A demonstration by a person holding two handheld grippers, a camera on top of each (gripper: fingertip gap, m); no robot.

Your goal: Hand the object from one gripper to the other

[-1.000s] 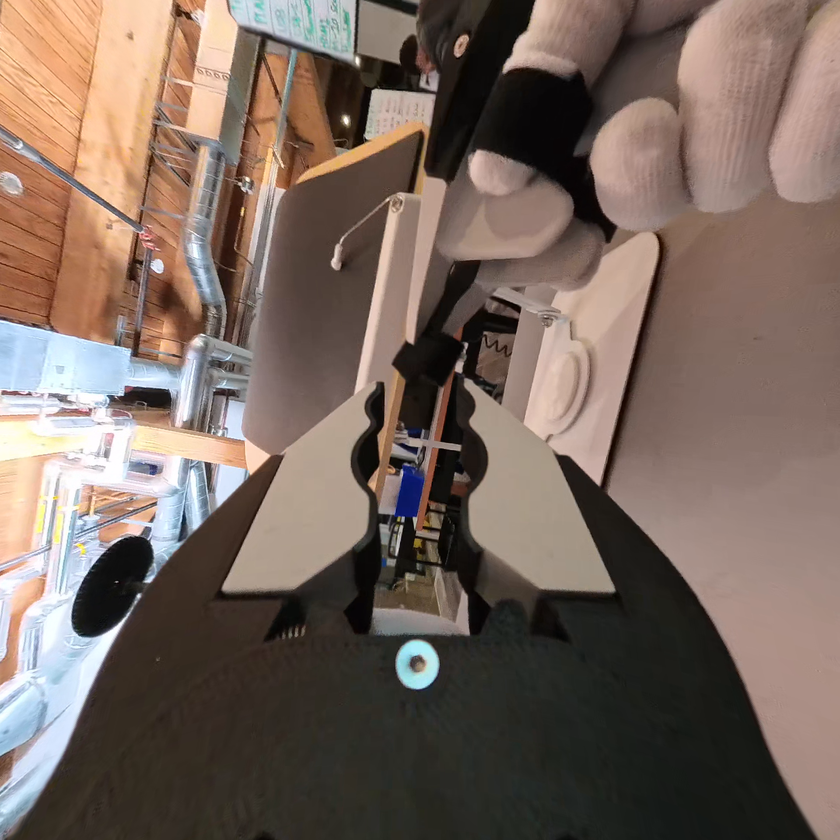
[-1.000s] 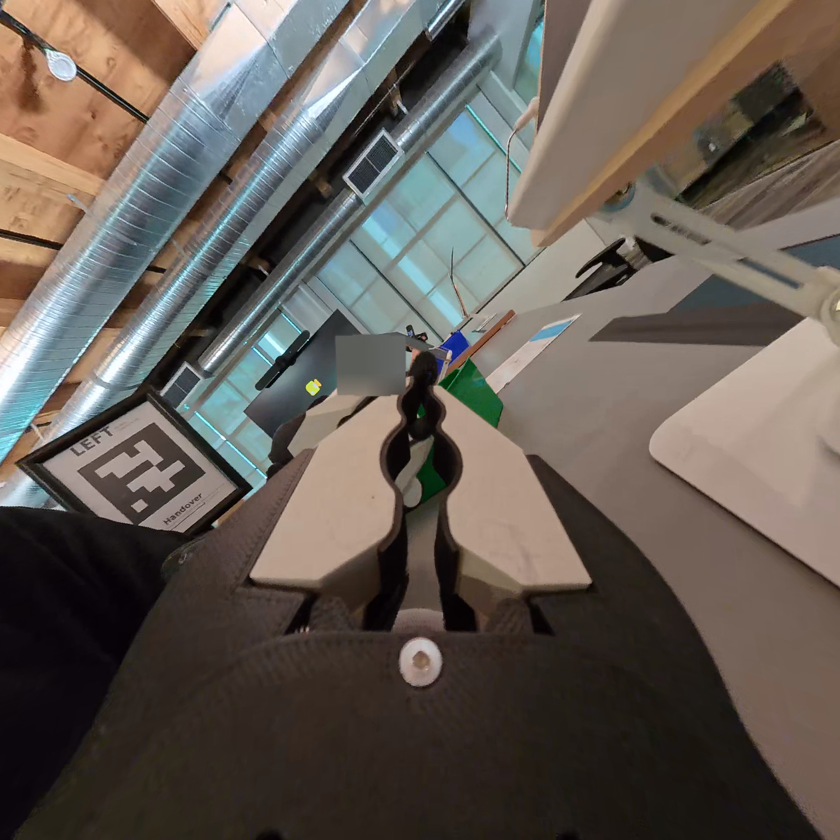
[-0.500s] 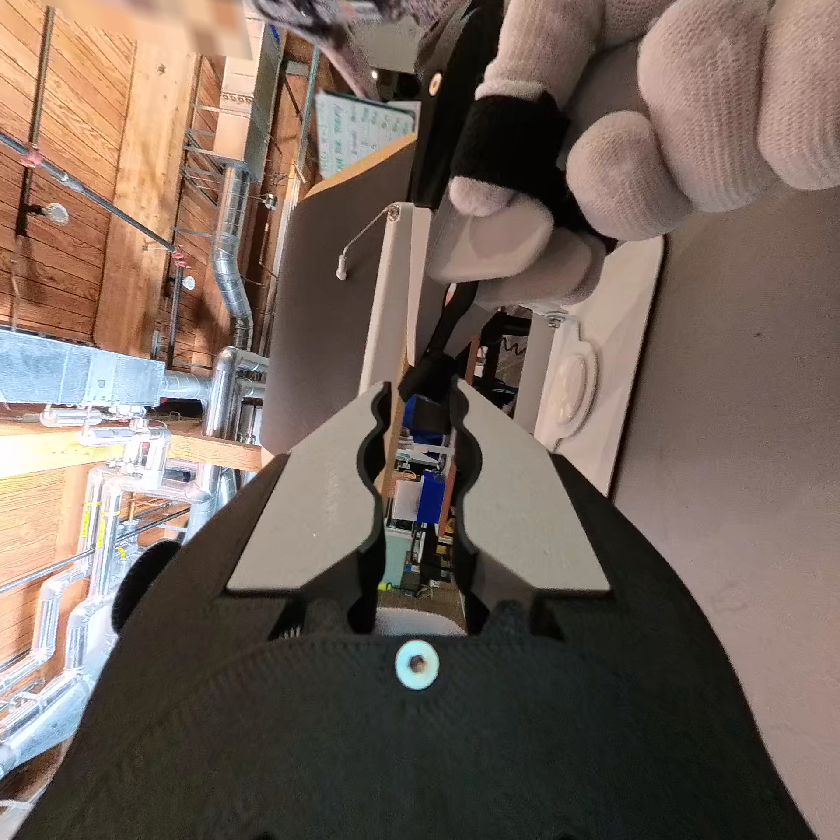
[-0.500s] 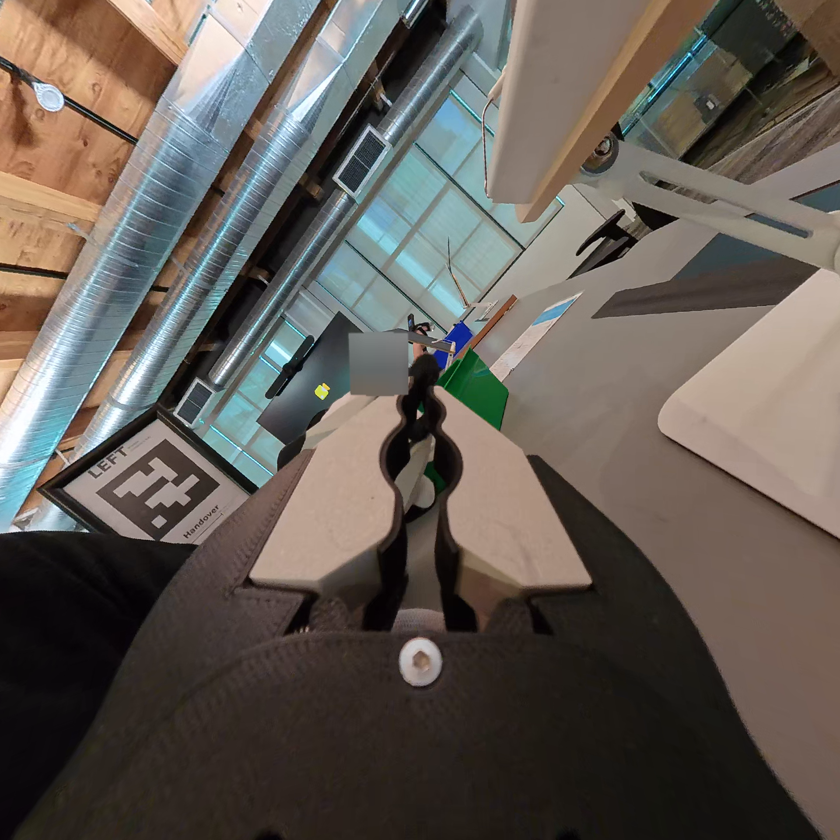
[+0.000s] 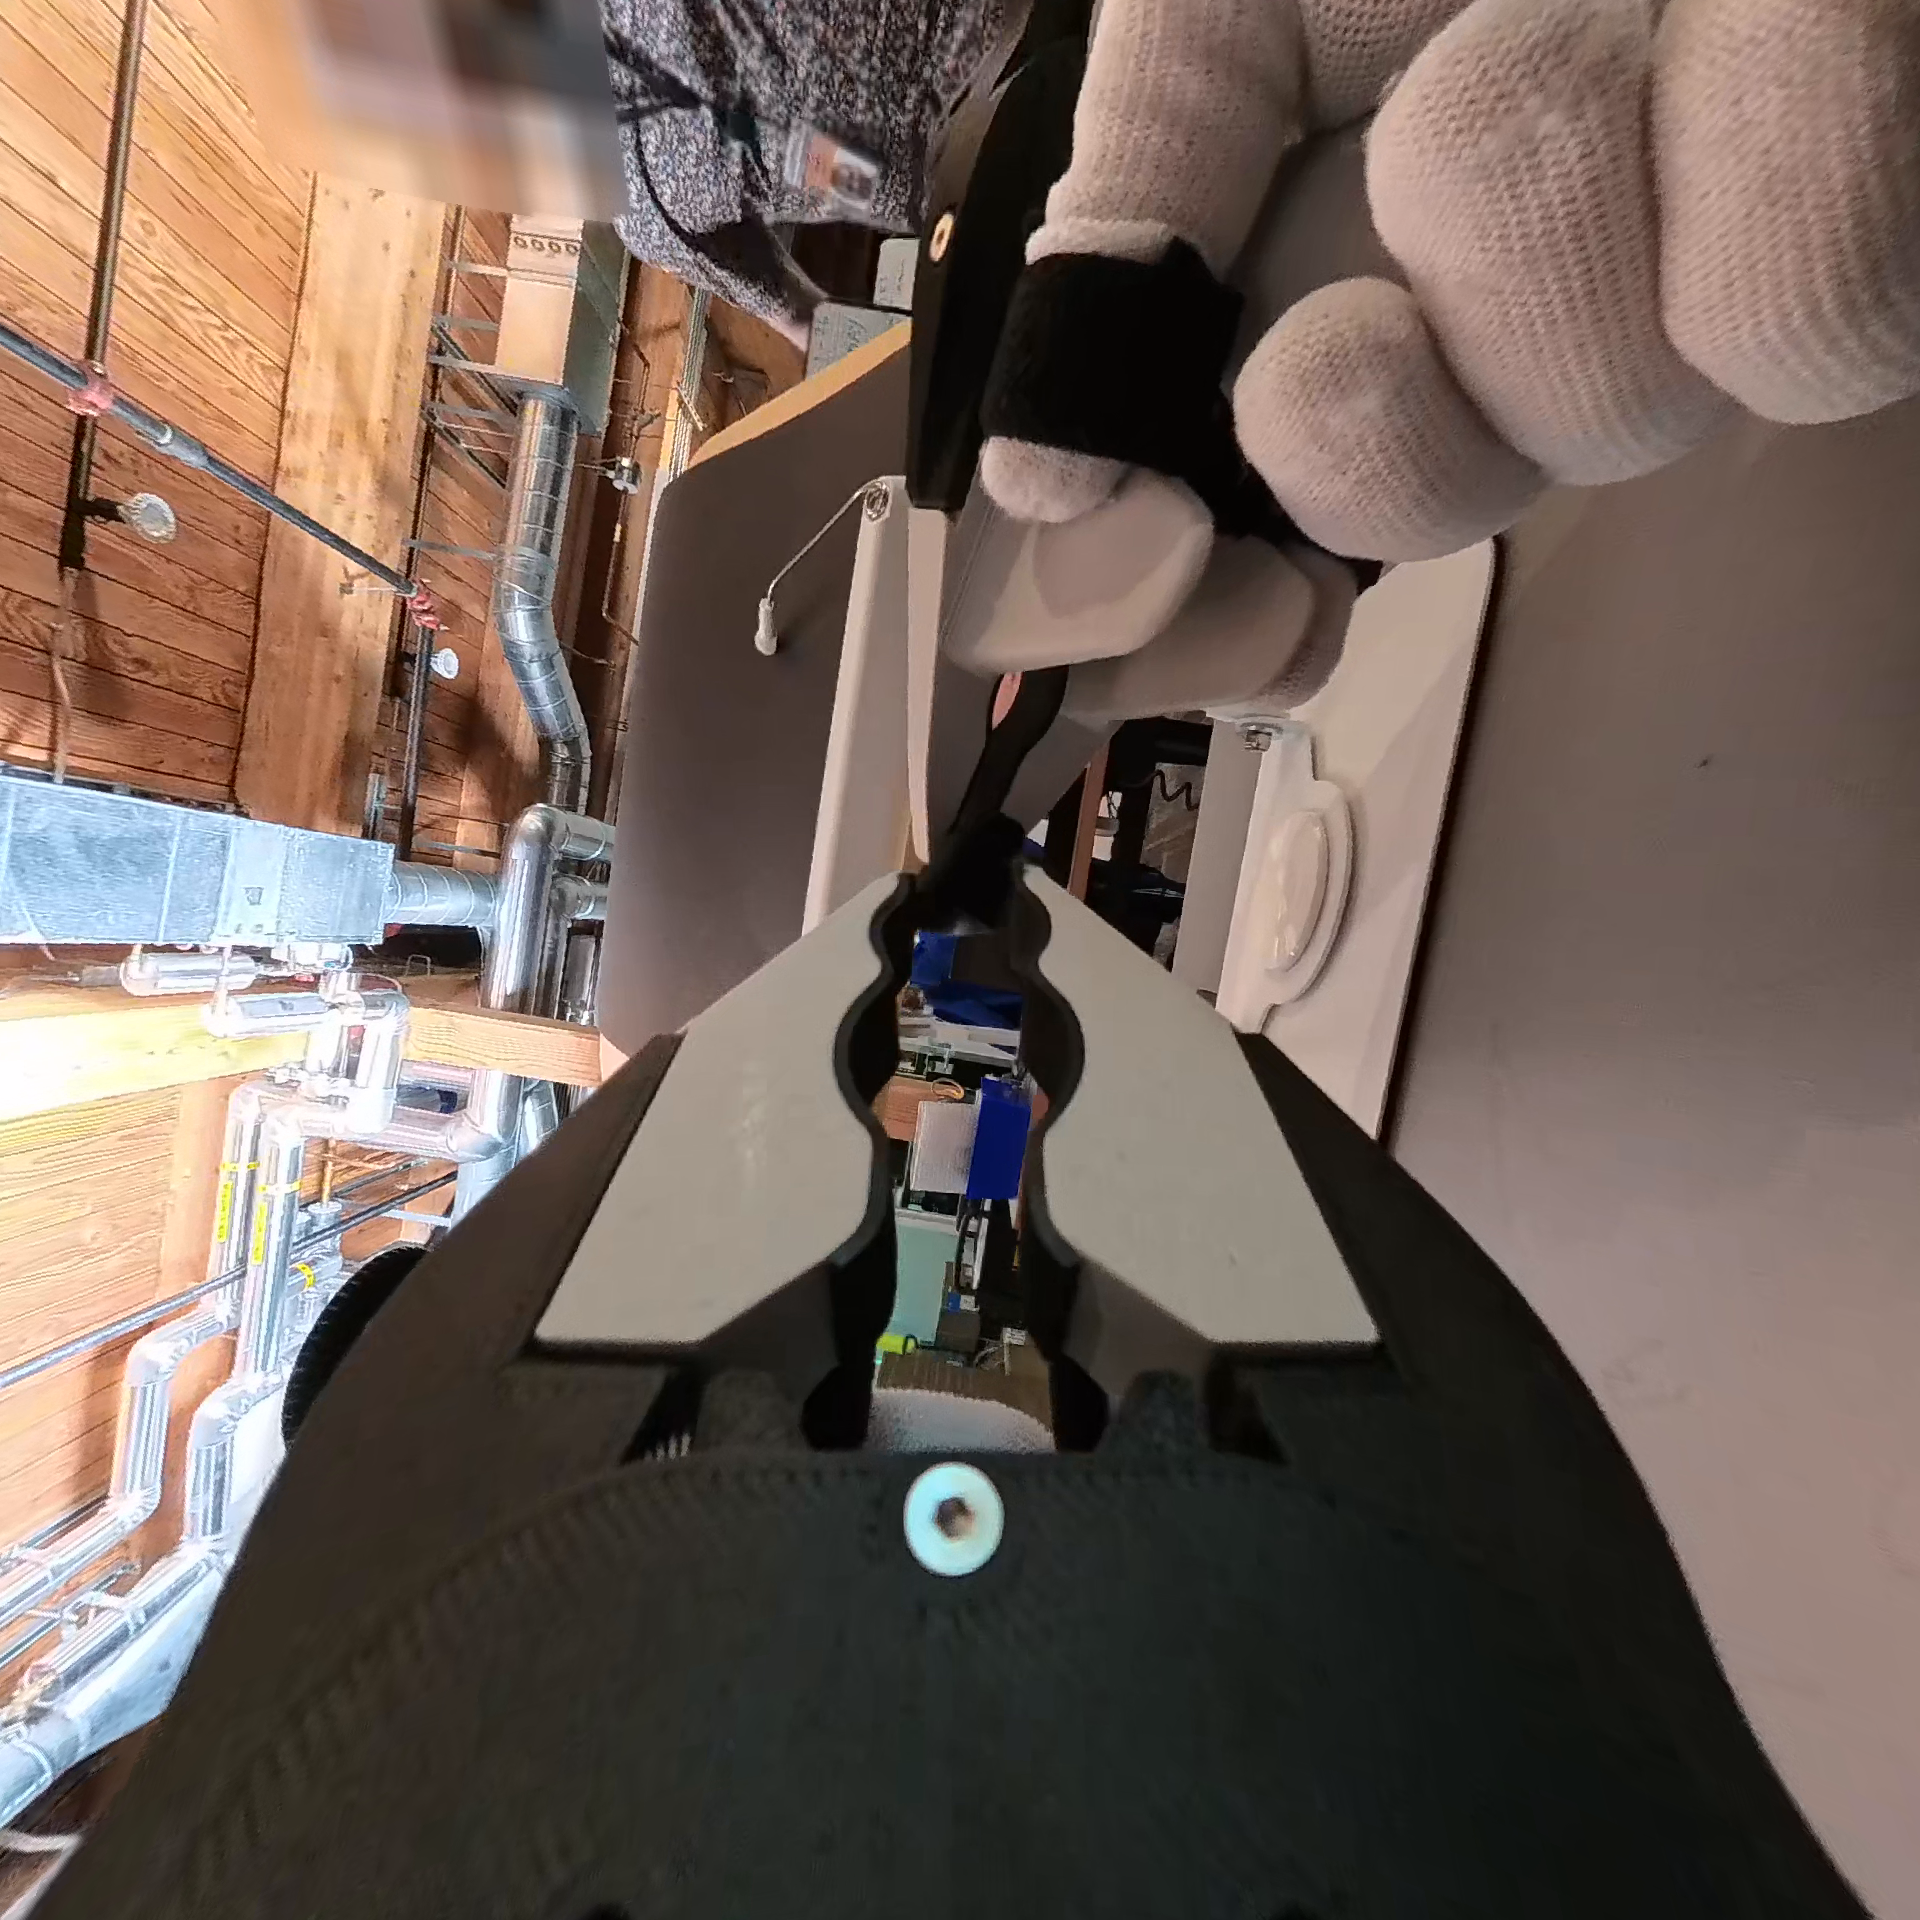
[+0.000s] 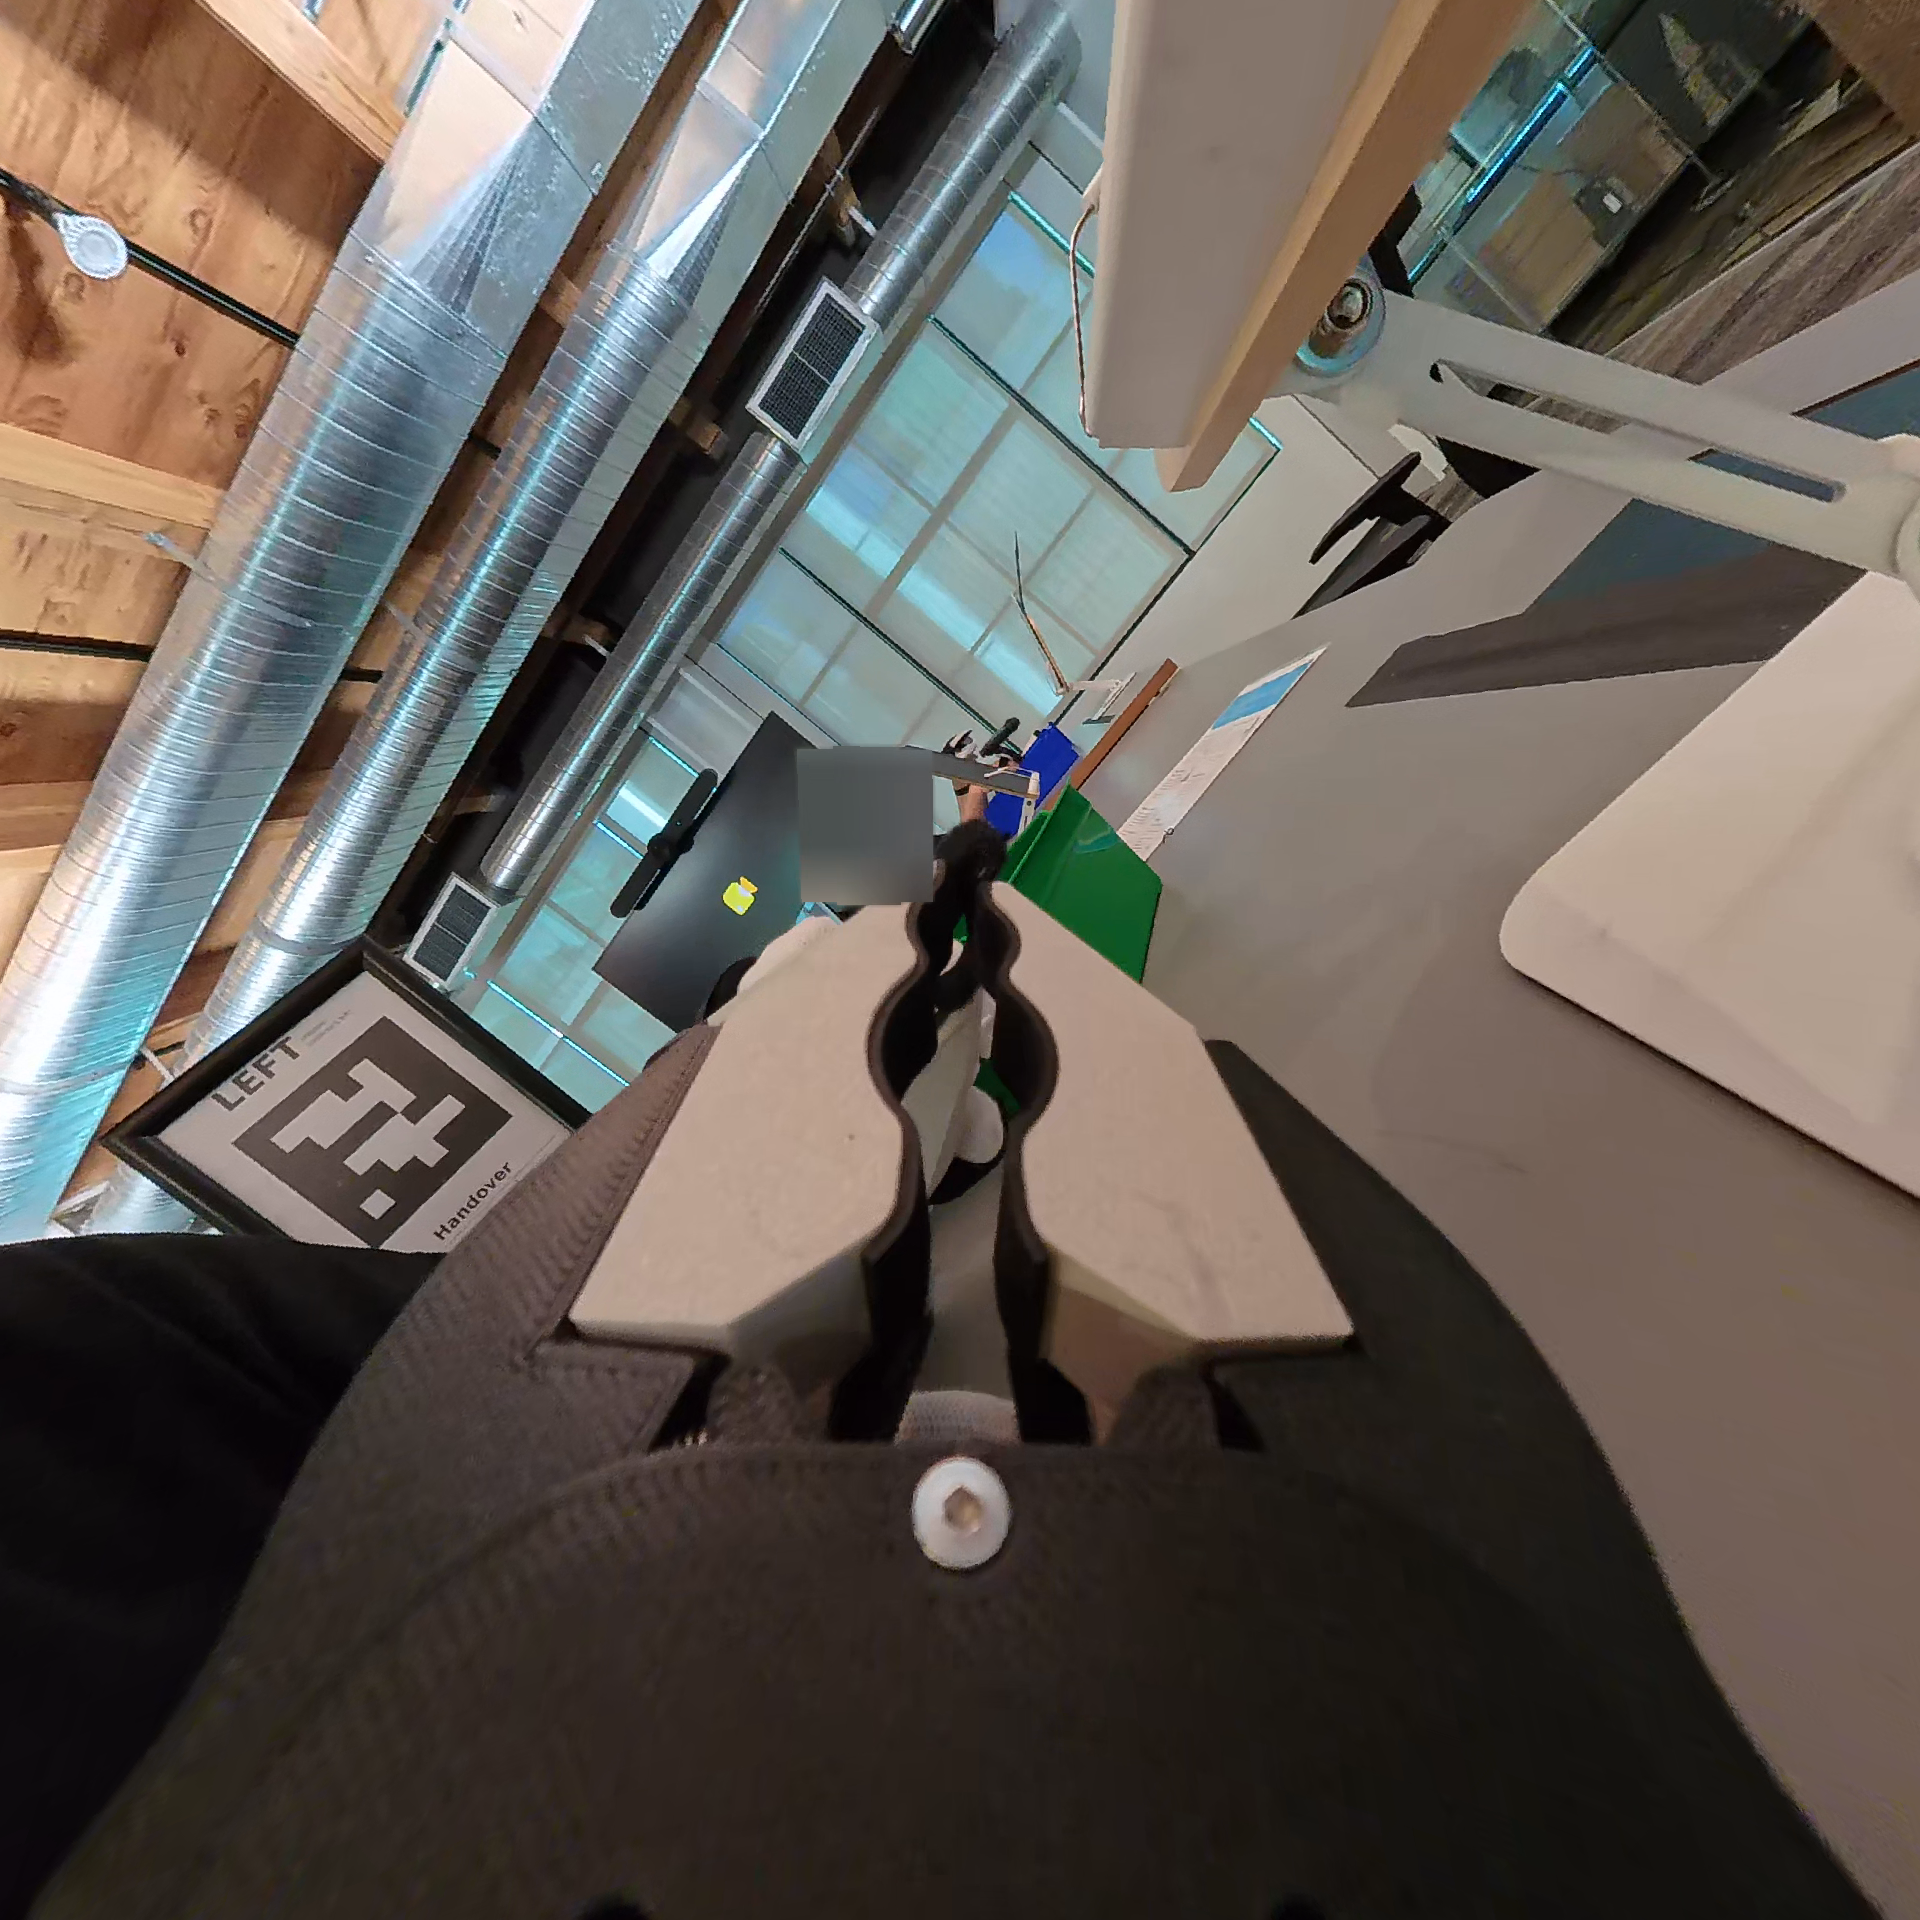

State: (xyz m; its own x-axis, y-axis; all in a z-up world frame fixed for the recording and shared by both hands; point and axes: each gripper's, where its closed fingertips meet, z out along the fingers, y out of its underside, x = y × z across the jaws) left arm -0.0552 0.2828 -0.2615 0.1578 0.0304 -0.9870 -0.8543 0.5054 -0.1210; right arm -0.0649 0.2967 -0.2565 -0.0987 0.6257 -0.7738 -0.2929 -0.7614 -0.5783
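A thin black cord (image 5: 1003,758) runs between the two grippers. In the left wrist view the right gripper (image 5: 1023,691), held by a white-gloved hand (image 5: 1507,260), is shut on the cord's upper part. My left gripper (image 5: 963,904) has its jaws closed in on the cord's thick lower end, which fills the gap between the tips. In the right wrist view the right gripper (image 6: 966,914) is shut on the cord (image 6: 968,847), whose fuzzy end sticks out past the tips. A black-framed marker card (image 6: 343,1122) on the left gripper shows at the lower left.
Both views are rolled sideways. A grey table top (image 5: 1662,1143) carries a white stand base (image 5: 1371,831) with a white arm (image 6: 1621,426). A green bin (image 6: 1091,894) stands farther off. A person in a patterned top (image 5: 748,125) is behind. Metal ducts (image 6: 416,520) run overhead. Less than 4 cm separates the two grippers' tips.
My left gripper's jaws have narrowed and moved up onto the cord's lower end, which hung clear of the tips before. The right gripper has stayed shut on the cord.
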